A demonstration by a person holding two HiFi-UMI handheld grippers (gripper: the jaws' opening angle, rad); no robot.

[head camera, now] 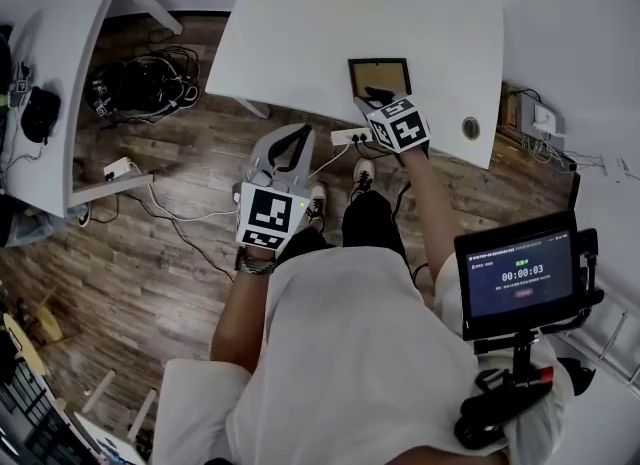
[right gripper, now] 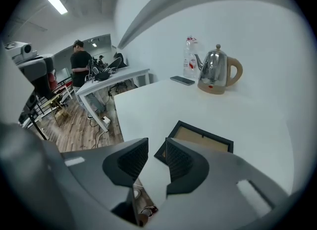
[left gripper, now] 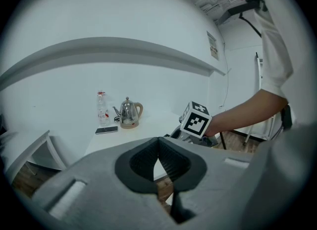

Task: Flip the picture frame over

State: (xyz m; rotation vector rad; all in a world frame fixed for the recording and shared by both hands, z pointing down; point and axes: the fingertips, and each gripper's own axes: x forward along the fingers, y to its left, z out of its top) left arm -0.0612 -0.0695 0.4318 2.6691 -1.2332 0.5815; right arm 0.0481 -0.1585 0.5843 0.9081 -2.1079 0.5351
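Picture frame [head camera: 377,73] flat by table [head camera: 300,33] edge; right gripper [right gripper: 156,147] fingers apart, empty; left gripper [left gripper: 158,142] fingers together

Right gripper [right gripper: 154,151], jaws apart; picture frame [right gripper: 200,139] apparently just beyond

Right gripper [head camera: 373,96]: arm stretched forward, pointing steeply down, jaws parted by a narrow gap, nothing between them. Left gripper [head camera: 292,139]: held nearer the body with the elbow bent, jaws closed tip to tip, empty.
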